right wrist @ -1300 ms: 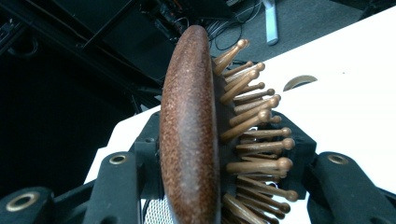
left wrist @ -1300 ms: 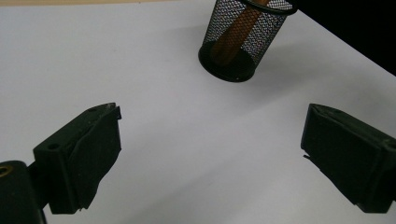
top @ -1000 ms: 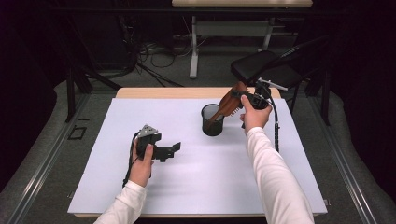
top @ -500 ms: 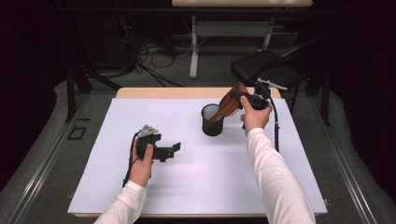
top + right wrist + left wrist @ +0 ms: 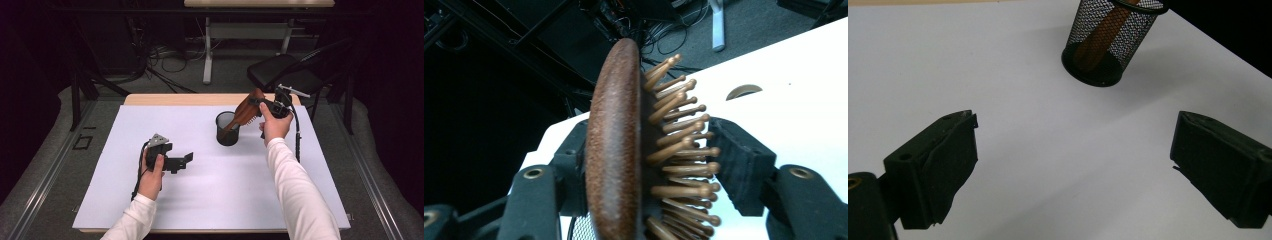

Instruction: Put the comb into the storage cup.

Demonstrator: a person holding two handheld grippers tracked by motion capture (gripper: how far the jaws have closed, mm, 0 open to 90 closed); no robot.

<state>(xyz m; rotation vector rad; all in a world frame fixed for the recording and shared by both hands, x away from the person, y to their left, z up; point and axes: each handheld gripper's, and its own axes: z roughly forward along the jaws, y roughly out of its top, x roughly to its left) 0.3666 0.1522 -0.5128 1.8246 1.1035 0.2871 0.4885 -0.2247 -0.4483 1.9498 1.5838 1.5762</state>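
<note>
Brown hairbrush [image 5: 246, 111] leaning handle-down in the black mesh cup [image 5: 227, 129]. Right gripper [image 5: 684, 165] around its head, just been opening, right pad off the bristles. Left gripper [image 5: 181, 161] wide apart, empty.

A brown wooden hairbrush [image 5: 245, 112] stands slanted in a black wire-mesh cup [image 5: 227, 129], handle down inside, oval head leaning out over the rim toward 2 o'clock. Its rounded back is dark and grainy; the other face carries rows of wooden pins with ball tips [image 5: 684, 150]. The cup stands upright on the white sheet, toward 1 o'clock from centre.
</note>
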